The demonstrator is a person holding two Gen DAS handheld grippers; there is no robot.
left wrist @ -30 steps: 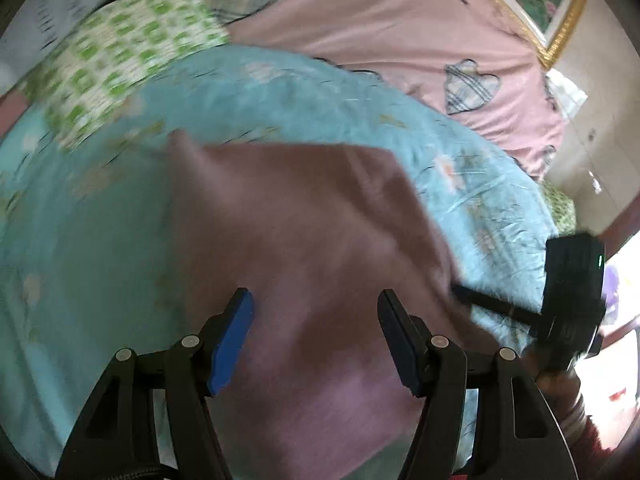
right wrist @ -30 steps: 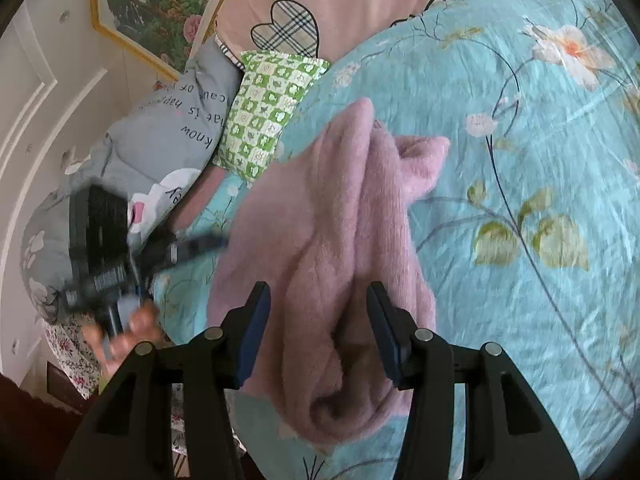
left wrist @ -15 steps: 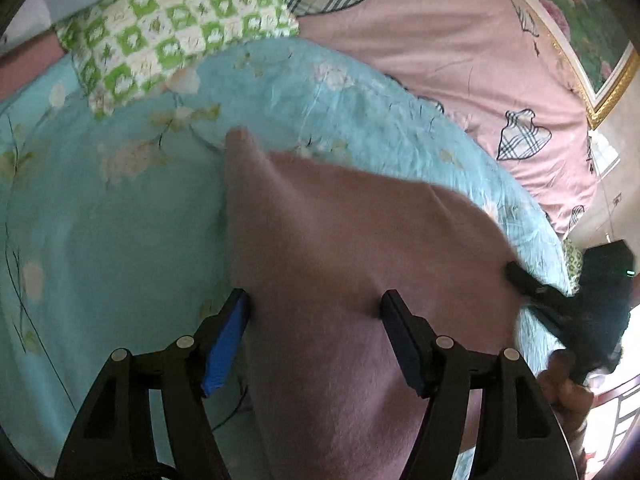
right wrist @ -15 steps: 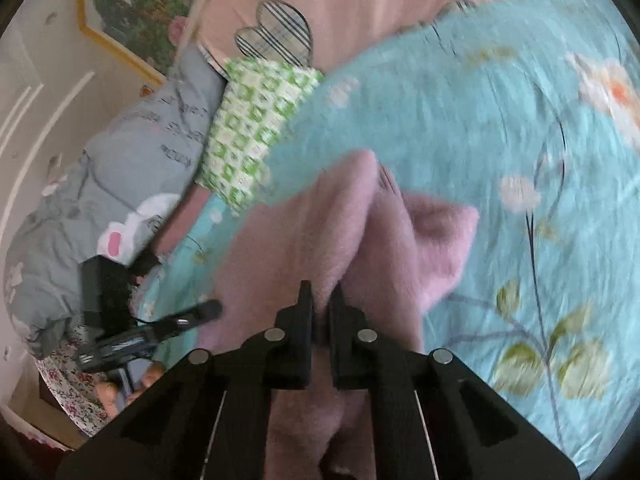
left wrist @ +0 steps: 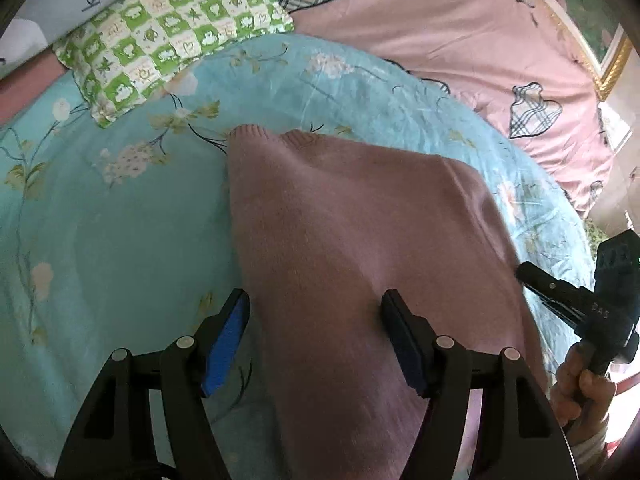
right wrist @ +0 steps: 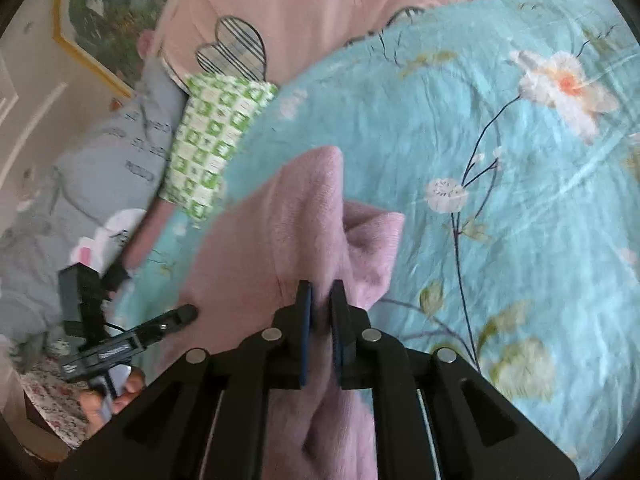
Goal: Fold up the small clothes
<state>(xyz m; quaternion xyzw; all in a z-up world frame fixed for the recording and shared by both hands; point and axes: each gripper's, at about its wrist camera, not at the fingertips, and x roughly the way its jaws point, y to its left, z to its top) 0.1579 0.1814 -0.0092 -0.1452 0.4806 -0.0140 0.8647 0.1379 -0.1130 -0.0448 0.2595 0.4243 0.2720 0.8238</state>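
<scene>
Right gripper (right wrist: 320,300) pinching pink sweater (right wrist: 304,216), left gripper (left wrist: 316,320) astride it

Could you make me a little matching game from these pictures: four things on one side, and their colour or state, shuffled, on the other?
Things:
1. left gripper
2. right gripper
3. small pillow
4. bedspread

States:
A. turquoise with flowers
B. jaws shut on the pink sweater
C. green and white checks
D. jaws open over the sweater

Pairs: 1-D, 2-B, 3-C, 4-A
</scene>
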